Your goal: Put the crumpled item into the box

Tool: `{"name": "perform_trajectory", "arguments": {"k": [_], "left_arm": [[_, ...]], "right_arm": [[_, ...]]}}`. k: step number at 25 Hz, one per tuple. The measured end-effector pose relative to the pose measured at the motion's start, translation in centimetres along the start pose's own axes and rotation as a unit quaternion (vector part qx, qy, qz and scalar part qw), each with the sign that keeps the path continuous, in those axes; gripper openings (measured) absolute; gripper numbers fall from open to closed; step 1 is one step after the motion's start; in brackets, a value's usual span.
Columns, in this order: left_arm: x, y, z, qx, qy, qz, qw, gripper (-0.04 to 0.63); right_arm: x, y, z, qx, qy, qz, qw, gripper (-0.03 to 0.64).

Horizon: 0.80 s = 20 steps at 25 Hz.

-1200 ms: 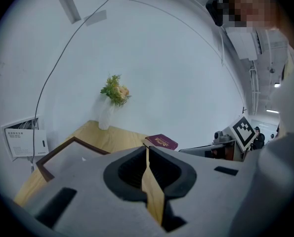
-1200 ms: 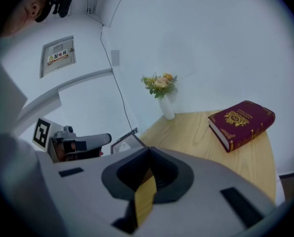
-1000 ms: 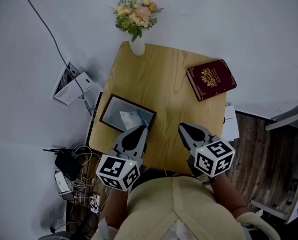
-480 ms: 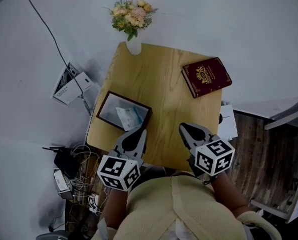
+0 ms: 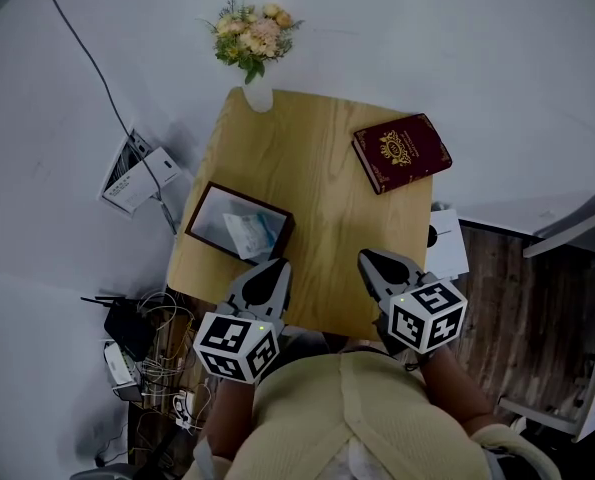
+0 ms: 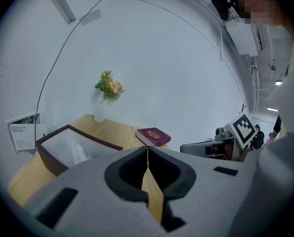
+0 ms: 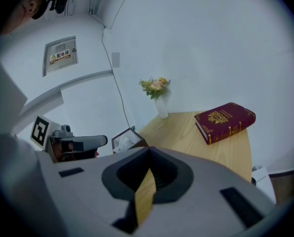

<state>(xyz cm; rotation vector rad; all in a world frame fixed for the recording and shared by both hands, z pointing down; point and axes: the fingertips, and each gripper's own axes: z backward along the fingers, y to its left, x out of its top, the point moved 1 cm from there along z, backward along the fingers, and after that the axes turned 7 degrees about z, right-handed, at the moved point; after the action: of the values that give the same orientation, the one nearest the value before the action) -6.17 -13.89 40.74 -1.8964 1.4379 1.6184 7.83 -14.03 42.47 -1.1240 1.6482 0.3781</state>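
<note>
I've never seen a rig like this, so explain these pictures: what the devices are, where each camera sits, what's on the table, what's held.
A person holds a grasping tool in each hand: the left tool and the right tool. The head view comes from a camera on the person's head, looking down. The left gripper view and right gripper view come from cameras riding on each tool, looking along its jaws. On the wooden table sit a dark box with a pale crumpled item inside, a red book and a vase of flowers. Both tools have their jaws together and hold nothing.
</note>
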Motion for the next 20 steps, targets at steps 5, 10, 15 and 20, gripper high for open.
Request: {"name": "perform_trajectory", "arguments": {"k": [5,10,15,20], "left_arm": [[-0.47,-0.27,0.24,0.002,0.005,-0.002,1.0000,0.026],[-0.92,-0.26,0.60,0.005,0.009,-0.001,0.9999,0.026],[-0.92,-0.17,0.86,0.007,0.006,0.002,1.0000,0.026],[-0.45,-0.45,0.62,0.002,-0.003,0.005,1.0000,0.026]], "right_arm": [[-0.32,-0.12,0.49,-0.001,-0.001,-0.001,1.000,0.029],[-0.59,-0.07,0.80,-0.002,-0.003,-0.004,1.000,0.029],[-0.56,-0.05,0.97,-0.004,-0.007,-0.006,1.000,0.029],[-0.59,0.13,0.91,-0.003,-0.007,-0.010,1.000,0.029]]}}
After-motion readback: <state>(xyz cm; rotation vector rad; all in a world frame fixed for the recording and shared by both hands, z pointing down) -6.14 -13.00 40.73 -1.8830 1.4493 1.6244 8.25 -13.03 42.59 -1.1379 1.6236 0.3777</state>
